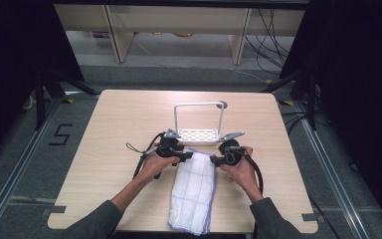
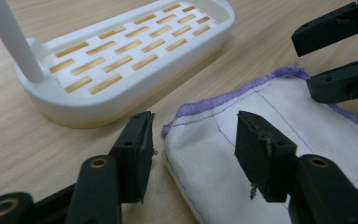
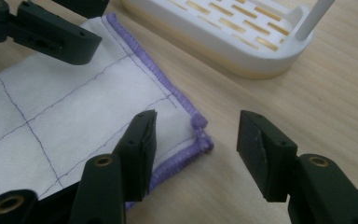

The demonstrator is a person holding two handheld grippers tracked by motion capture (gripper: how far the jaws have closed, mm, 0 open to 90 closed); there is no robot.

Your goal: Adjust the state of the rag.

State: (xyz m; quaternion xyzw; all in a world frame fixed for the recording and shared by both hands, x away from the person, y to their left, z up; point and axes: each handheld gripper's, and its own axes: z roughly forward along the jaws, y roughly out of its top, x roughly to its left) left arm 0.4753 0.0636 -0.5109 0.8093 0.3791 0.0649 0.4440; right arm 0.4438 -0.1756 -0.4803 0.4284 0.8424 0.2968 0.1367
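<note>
— Where the desk (image 1: 109,129) stands under the lamps, what is on it?

— Item one: a folded white cloth (image 1: 193,191) with purple stitched hem and a faint grid of thread lines, lying lengthwise at the near middle of the desk, its near end reaching the front edge. Item two: a white rack (image 1: 199,130) with a slotted base and a tall hoop handle, standing just beyond the cloth's far end, apart from it.

— And the grippers?

— Left gripper (image 1: 183,156), held in the person's left hand (image 1: 155,163): jaws spread, clasping nothing, set at the cloth's far left corner. In the left gripper view (image 2: 193,151) one jaw hangs over bare wood beside the hem, the other over the cloth (image 2: 270,121); whether either touches I cannot tell. The rack (image 2: 121,88) sits close behind.

— The right one?

— Right gripper (image 1: 215,160), in the right hand (image 1: 239,169): likewise released, jaws wide. In the right gripper view (image 3: 196,147) they straddle the far right corner of the cloth (image 3: 74,116), one jaw over the fabric, one over the desk, with the rack (image 3: 261,56) near.

— Anything else?

— Grey sleeves at the front edge; cables on the floor behind.
</note>
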